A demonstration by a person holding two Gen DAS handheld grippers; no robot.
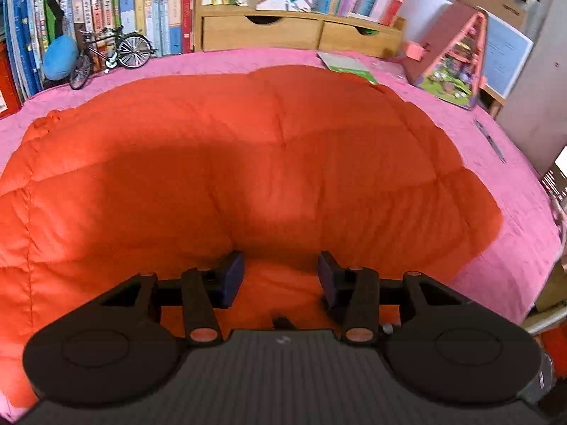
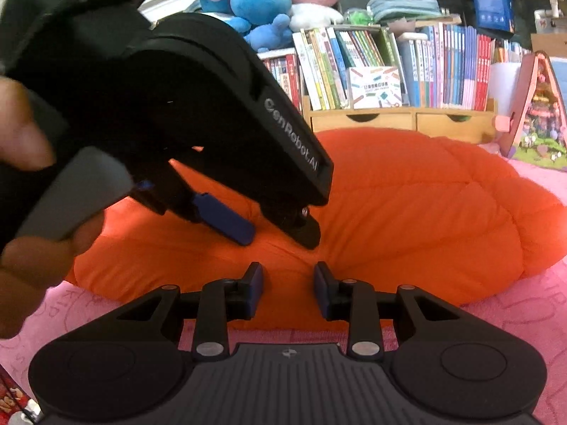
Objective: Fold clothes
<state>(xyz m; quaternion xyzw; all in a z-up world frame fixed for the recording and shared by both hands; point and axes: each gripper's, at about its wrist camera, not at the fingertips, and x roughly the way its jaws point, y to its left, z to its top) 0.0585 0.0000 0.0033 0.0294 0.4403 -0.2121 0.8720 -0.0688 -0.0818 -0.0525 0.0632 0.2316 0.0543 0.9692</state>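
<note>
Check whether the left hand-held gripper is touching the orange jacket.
Cannot tell. In the right wrist view the left hand-held gripper has its open fingertips down at the orange jacket, but neither view shows plain contact or a gap.

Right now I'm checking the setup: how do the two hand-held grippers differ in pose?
The left hand-held gripper is over the orange padded garment, angled down; the right hand-held gripper sits at the garment's near edge, above the pink cover. The left's fingers are wider apart than the right's. Both are open and hold nothing.
</note>
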